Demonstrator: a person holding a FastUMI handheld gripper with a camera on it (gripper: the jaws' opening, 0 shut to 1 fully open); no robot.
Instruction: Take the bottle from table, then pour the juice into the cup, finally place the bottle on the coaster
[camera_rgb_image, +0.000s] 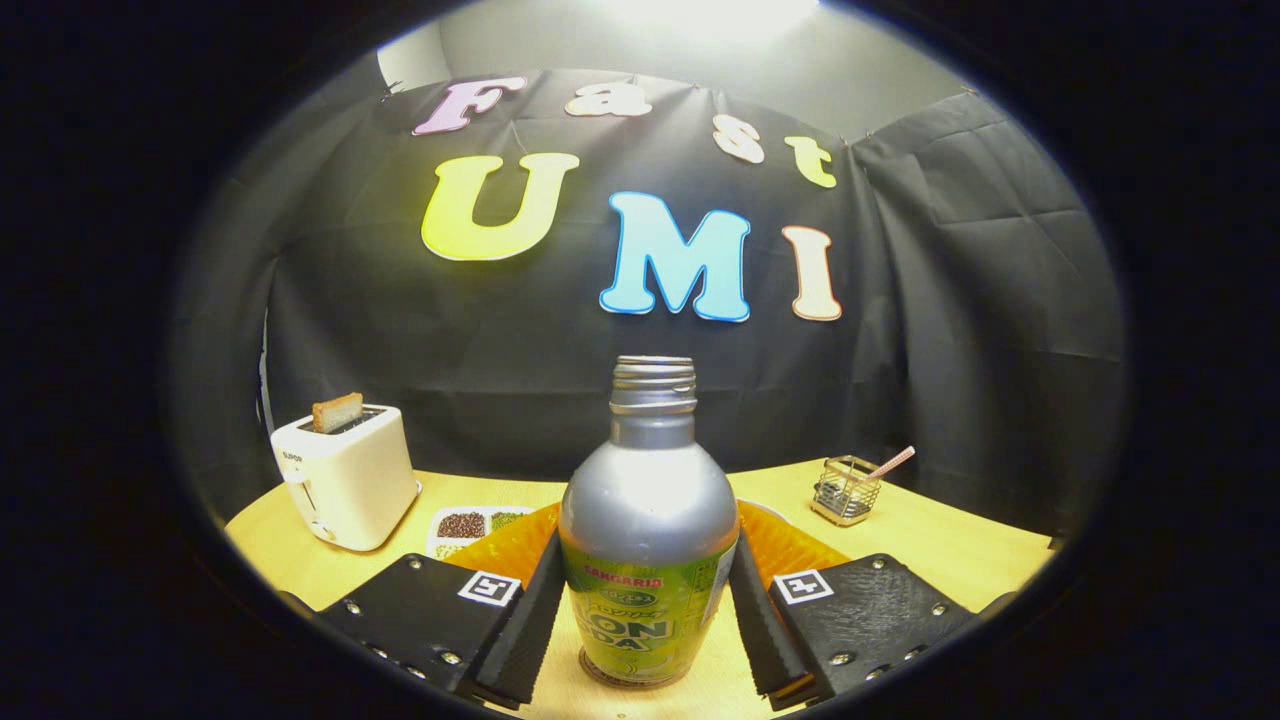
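Observation:
A silver bottle (648, 520) with a green label and no cap stands upright on the wooden table (930, 545), right between my fingers. My gripper (648, 620) is shut on it: the left pad (530, 620) and the right pad (760, 620) both press against the label. A thin dark ring (600, 678) shows under the bottle's base; I cannot tell whether it is the coaster. Behind the bottle lies a wide orange ribbed thing (790, 550), mostly hidden by the bottle and the fingers.
A white toaster (345, 480) with a slice of toast in it stands at the far left. Beside it lies a small white tray of beans (470, 524). A wire holder (846, 490) with a straw stands at the far right, near the black cloth wall.

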